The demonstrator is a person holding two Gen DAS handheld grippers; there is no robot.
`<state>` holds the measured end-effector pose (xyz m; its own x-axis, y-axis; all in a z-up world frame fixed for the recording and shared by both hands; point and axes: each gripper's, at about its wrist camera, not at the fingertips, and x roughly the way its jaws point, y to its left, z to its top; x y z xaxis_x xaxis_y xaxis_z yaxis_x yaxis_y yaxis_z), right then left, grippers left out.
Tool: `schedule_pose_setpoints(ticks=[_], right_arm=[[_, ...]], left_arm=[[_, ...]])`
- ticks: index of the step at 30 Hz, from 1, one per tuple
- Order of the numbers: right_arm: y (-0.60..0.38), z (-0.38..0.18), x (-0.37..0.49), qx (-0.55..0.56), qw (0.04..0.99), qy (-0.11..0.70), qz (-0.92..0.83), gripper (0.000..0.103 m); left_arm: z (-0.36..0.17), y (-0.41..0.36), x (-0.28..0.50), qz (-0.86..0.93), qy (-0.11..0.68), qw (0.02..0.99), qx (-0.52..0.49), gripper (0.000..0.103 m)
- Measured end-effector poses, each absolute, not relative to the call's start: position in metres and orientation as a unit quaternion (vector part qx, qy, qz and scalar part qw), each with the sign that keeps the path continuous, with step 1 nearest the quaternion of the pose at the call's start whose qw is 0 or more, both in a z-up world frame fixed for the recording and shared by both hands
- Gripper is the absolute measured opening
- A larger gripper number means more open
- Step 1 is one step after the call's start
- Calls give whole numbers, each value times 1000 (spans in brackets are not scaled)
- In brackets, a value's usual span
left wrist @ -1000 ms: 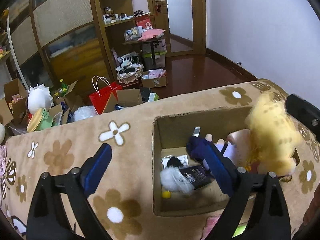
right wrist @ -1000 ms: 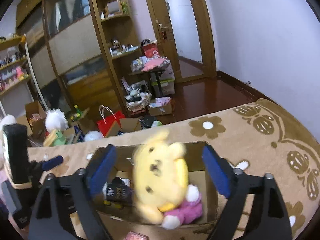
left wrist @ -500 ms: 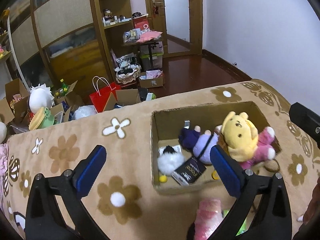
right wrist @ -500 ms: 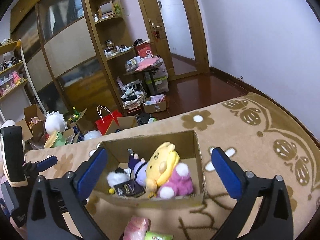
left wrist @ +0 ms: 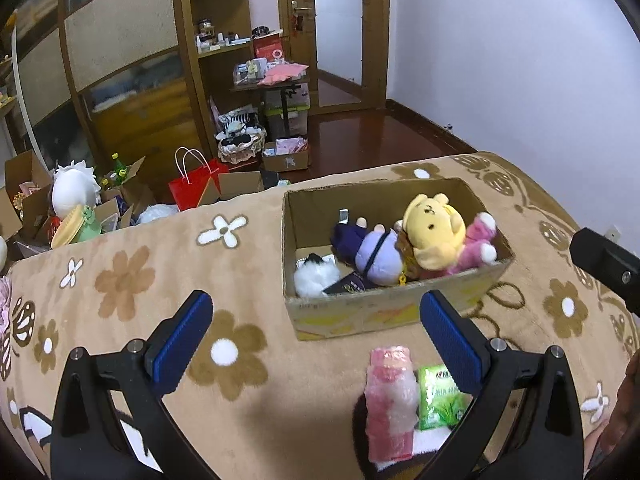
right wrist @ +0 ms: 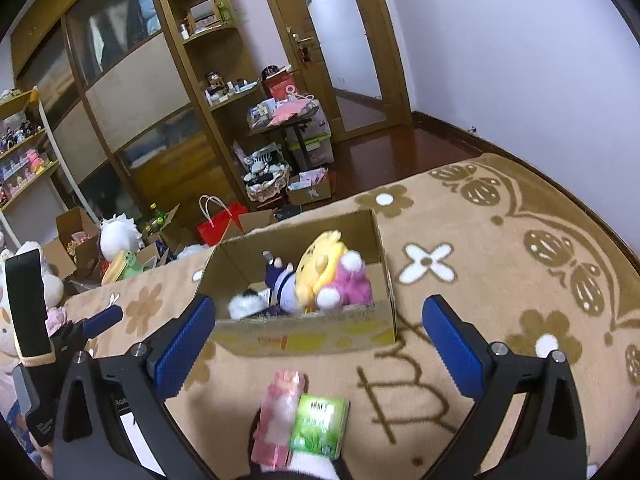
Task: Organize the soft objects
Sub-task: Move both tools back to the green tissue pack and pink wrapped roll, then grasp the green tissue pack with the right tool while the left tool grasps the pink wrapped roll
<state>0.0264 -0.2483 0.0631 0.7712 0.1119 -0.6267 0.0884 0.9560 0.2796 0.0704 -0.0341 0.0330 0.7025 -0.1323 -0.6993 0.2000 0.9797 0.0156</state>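
Soft toys are packed in the cardboard box [left wrist: 384, 316]; a pink packet [left wrist: 390, 400] and green packet [left wrist: 440, 396] are left. Both claws [left wrist: 316, 344] [right wrist: 320, 344] are held wide apart, empty.

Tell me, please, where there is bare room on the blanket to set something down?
Bare blanket lies left of the cardboard box, and right of it too. Crowded: inside the box, and in front, where the pink packet and green packet lie.

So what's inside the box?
In the box: a yellow plush lying over a pink one, a purple doll, a white fluffy toy and a dark packet. Whatever lies beneath them is covered.
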Motion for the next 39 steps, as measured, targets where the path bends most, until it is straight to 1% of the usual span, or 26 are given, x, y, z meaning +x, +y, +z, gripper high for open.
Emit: schedule_pose_setpoints(ticks=[7,14,28,39], right_arm=[[-243,49,10,136,923,360,1,103],[-238,27,5,148,911,385,2,103],[-240,-23,13,164,888,429,-1,103],[-248,-52,26,186,872,454,-1,103]], left_arm=[[24,-37,54,-88,386,917,55,102],[5,-35,45,-89,409,907,54,102],[-29,-37,47,-99,441,890,52,102],[-67,-48,53,-114,470,873,62,102]])
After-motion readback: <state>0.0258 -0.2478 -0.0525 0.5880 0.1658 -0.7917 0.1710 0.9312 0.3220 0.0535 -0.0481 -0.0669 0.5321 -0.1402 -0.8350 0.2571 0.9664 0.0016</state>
